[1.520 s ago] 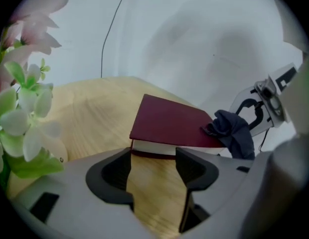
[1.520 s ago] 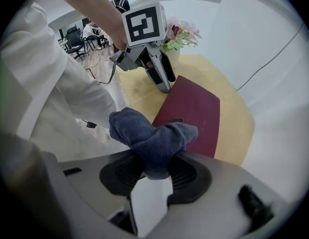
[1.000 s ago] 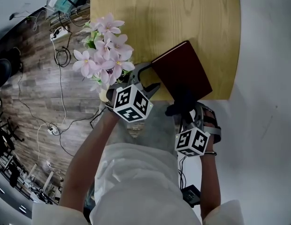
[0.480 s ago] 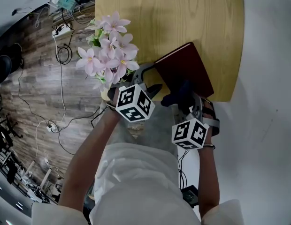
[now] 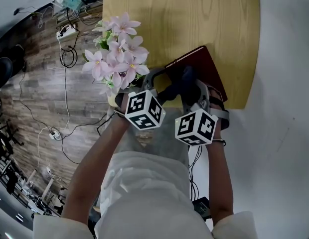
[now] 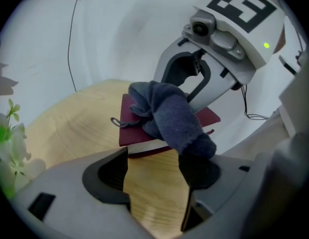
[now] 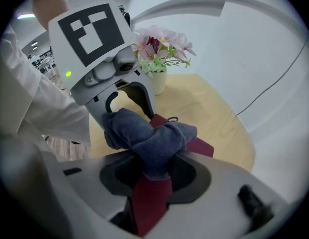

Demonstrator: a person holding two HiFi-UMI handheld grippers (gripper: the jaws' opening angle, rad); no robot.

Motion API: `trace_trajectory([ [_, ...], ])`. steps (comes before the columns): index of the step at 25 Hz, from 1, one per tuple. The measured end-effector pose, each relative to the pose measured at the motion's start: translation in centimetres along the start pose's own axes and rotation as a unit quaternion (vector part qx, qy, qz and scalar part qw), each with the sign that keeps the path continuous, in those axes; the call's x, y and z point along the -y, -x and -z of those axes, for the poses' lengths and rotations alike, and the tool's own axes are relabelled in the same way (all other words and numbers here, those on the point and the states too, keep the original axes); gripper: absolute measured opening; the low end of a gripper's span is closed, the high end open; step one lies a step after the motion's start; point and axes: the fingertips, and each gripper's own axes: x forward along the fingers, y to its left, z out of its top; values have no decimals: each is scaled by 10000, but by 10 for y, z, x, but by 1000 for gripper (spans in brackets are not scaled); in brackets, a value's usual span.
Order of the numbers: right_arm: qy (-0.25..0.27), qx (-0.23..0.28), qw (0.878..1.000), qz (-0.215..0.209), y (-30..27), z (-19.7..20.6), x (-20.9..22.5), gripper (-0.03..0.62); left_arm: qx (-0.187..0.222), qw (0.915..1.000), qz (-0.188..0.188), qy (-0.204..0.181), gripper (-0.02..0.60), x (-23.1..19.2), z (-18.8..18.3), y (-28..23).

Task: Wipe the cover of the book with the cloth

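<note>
Fingers (image 7: 192,176) of my right gripper (image 7: 153,173) are clamped tight on the grey-blue cloth (image 7: 144,131), which sits bunched on the maroon book (image 7: 200,146); beyond it I see a white vase (image 7: 157,81) of pink flowers (image 7: 162,44). In the left gripper view, my left gripper (image 6: 155,171) has its jaws spread wide, with only the wooden table (image 6: 70,126) between them, just short of the book's near edge. In the head view, the book lies at the table's near right corner, and each gripper's cube (image 5: 144,109) carries black-and-white square markers.
</note>
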Motion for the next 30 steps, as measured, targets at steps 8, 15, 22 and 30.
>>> trace_trajectory([
  [8, -103, 526, 9985, 93, -14, -36, 19, 149, 112, 9992, 127, 374, 307, 15, -5, -4],
  [15, -699, 1408, 9864, 488, 17, -69, 47, 149, 47, 9982, 32, 589, 307, 10, -1, 10],
  [22, -1559, 2555, 9506, 826, 97, -97, 82, 144, 397, 9932, 116, 1085, 307, 22, -19, 47],
  [30, -2439, 3101, 9092, 1332, 196, -80, 105, 144, 1229, 9829, -55, 1370, 222, 29, -75, 113],
])
